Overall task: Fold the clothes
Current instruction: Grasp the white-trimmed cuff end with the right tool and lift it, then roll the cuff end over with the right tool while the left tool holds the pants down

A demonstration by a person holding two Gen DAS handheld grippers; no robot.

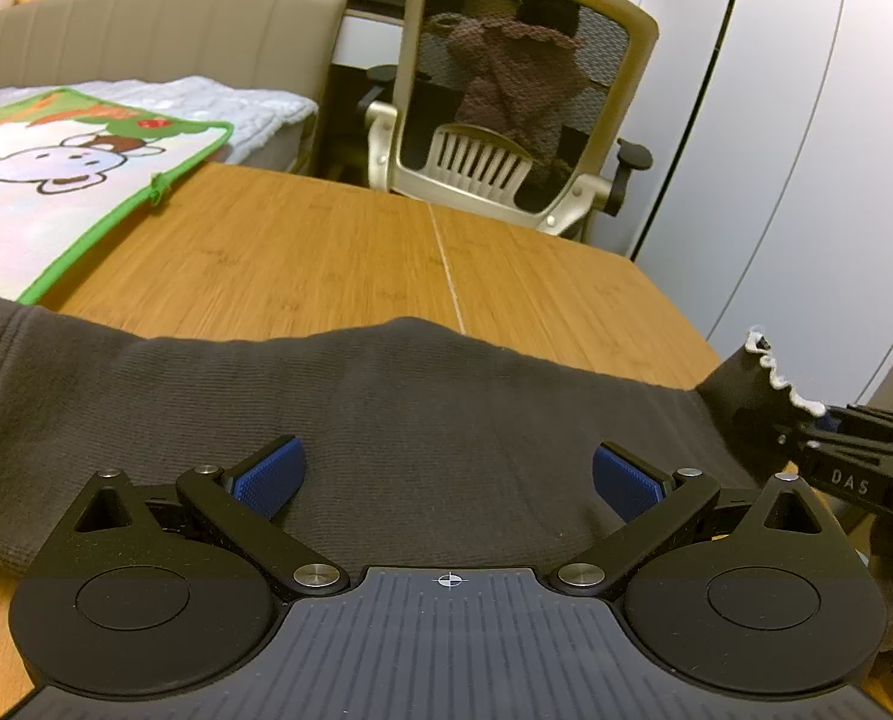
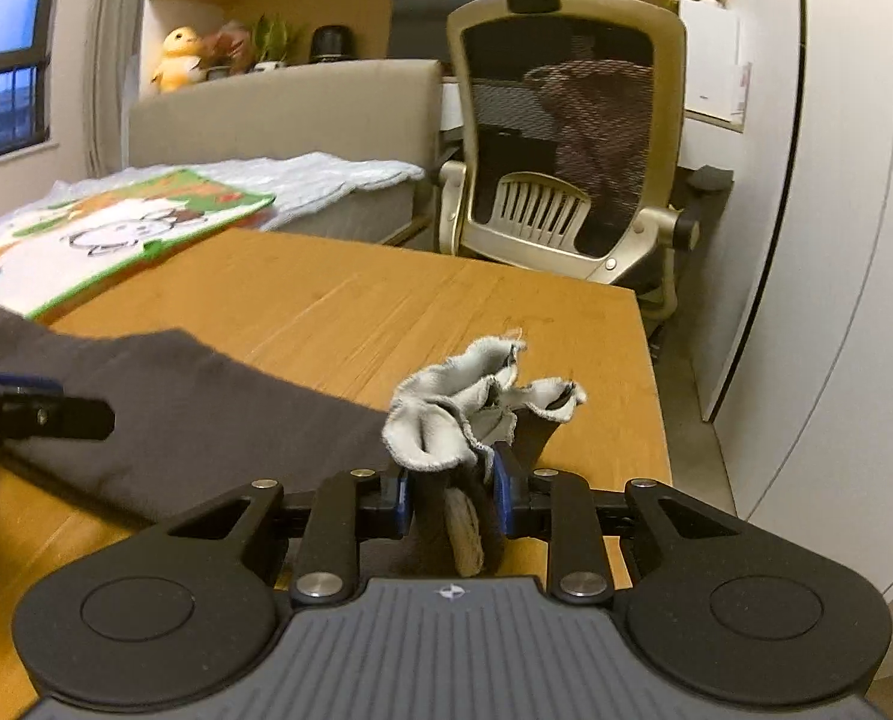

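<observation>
Right hand-held gripper [image 2: 454,495] pinches a bunched end of the dark grey garment [image 1: 350,420], its pale lining [image 2: 446,414] apparently turned outward. Left hand-held gripper [image 1: 446,474] hovers over the garment, jaws spread. Garment lies across the near wooden worktop [image 1: 326,252]; mesh chair [image 2: 566,138] stands beyond.

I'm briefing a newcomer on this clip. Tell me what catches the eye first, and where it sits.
First, the dark grey garment spread across the near side of the wooden table, its pale-lined end bunched between the closed pads of the right gripper at the table's right. The left gripper hangs open over the cloth's middle. Behind the table stands a mesh-backed office chair.
</observation>
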